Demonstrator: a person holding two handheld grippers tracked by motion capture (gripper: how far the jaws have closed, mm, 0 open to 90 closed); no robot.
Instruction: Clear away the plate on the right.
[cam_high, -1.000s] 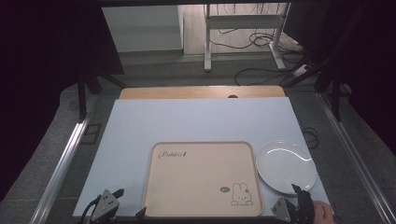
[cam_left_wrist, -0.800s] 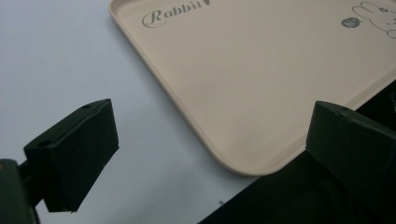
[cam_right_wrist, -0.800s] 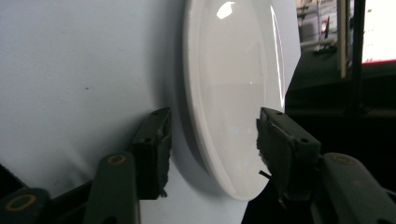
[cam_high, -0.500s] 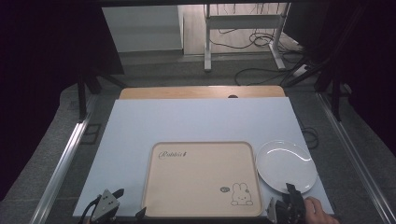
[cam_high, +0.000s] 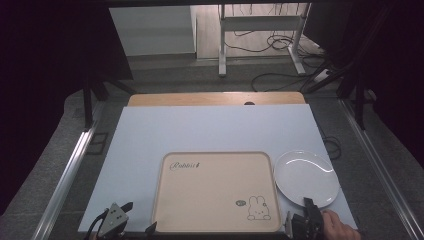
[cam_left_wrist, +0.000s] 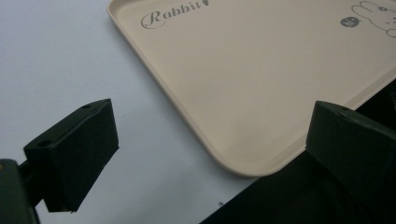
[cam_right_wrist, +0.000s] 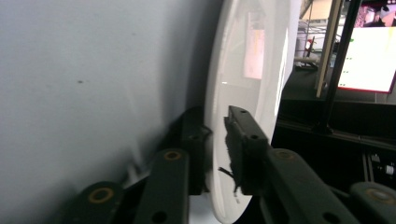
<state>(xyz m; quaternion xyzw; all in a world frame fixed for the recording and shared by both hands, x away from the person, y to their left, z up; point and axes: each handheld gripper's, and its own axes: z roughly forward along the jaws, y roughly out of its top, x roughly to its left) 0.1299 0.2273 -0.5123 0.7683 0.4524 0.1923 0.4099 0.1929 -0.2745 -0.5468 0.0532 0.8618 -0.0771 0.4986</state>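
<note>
A white plate (cam_high: 305, 176) lies on the pale blue table (cam_high: 215, 130), just right of a beige rabbit-print tray (cam_high: 215, 200). My right gripper (cam_high: 307, 209), held by a hand (cam_high: 341, 231), is at the plate's near rim. In the right gripper view its jaws (cam_right_wrist: 215, 115) pinch the rim of the plate (cam_right_wrist: 252, 60), one jaw under and one on top. My left gripper (cam_high: 116, 219) sits at the table's near left edge. Its jaws (cam_left_wrist: 212, 116) stand wide open around the near left corner of the tray (cam_left_wrist: 261, 84), touching nothing.
A wooden strip (cam_high: 215, 98) borders the table's far edge. Metal rails (cam_high: 65, 175) run along both sides. Desk legs and cables (cam_high: 260, 45) are on the floor beyond. A lit monitor (cam_right_wrist: 369, 56) stands off to the plate's side.
My right gripper has shifted slightly left along the near edge and onto the plate's rim. The left gripper, tray and plate have stayed put.
</note>
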